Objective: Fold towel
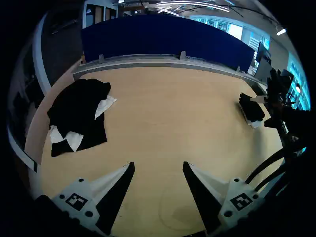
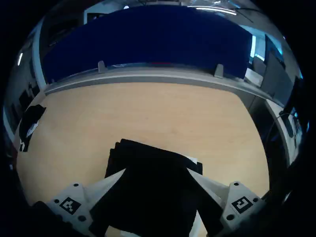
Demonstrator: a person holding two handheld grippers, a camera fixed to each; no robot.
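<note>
In the left gripper view, a loose heap of towels (image 1: 79, 112) lies at the far left of the pale wooden table (image 1: 170, 106), mostly black cloth with white towel corners (image 1: 104, 106) poking out at its right edge and near its front. To the right of the heap, the left gripper (image 1: 157, 168) hangs low over bare tabletop with its two fingers spread wide and nothing between them. Behind the table runs a grey rail (image 1: 158, 61) with a blue partition (image 1: 166, 39) above it. Farther right, near the table's right edge and well apart from the heap, a folded stack of towels (image 1: 251, 108) rests flat, black on top with a white edge underneath, and the right gripper (image 1: 265, 99) sits just beside it, dark and hard to make out. In the right gripper view, the heap (image 2: 29, 122) is a small dark shape at the far left edge of the table (image 2: 158, 114). In the middle, the folded stack (image 2: 154, 166) lies right under the right gripper (image 2: 157, 172), whose fingers stand wide apart on either side of the black cloth. I cannot tell whether they touch the cloth. A thin white edge (image 2: 193, 160) shows at the stack's right corner.
</note>
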